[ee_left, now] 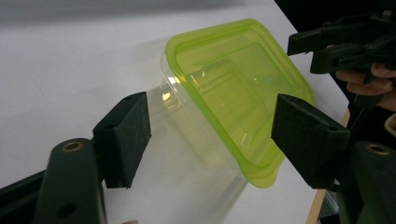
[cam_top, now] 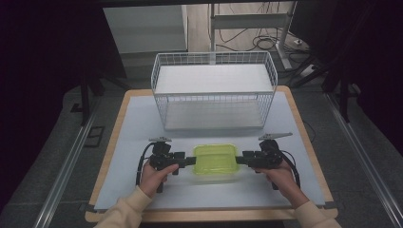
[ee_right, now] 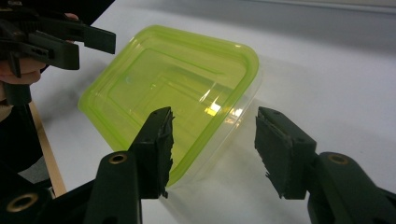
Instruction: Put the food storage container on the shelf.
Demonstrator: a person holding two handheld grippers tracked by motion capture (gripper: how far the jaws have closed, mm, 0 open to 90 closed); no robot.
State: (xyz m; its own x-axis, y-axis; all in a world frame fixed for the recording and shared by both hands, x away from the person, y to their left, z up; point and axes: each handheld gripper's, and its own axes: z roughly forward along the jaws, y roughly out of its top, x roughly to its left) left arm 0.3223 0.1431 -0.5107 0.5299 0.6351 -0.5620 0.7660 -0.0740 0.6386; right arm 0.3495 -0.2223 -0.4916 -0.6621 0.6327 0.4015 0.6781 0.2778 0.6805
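A: Container [cam_top: 215, 162], clear tub with lime-green lid; sits on the white table sheet [cam_top: 142, 118], in front of the wire basket [cam_top: 214, 90].

B: Left gripper [cam_top: 190, 161] at its left end, jaws apart; right gripper [cam_top: 239, 159] at its right end, jaws apart; neither clamped.

No readable text anywhere here, honestly. The container's green lid [cam_top: 215, 159] is plain, no label or brand on it, the wire basket [cam_top: 213, 90] has no tag, and the white table cover [cam_top: 138, 123] carries no print, numbers or signs.
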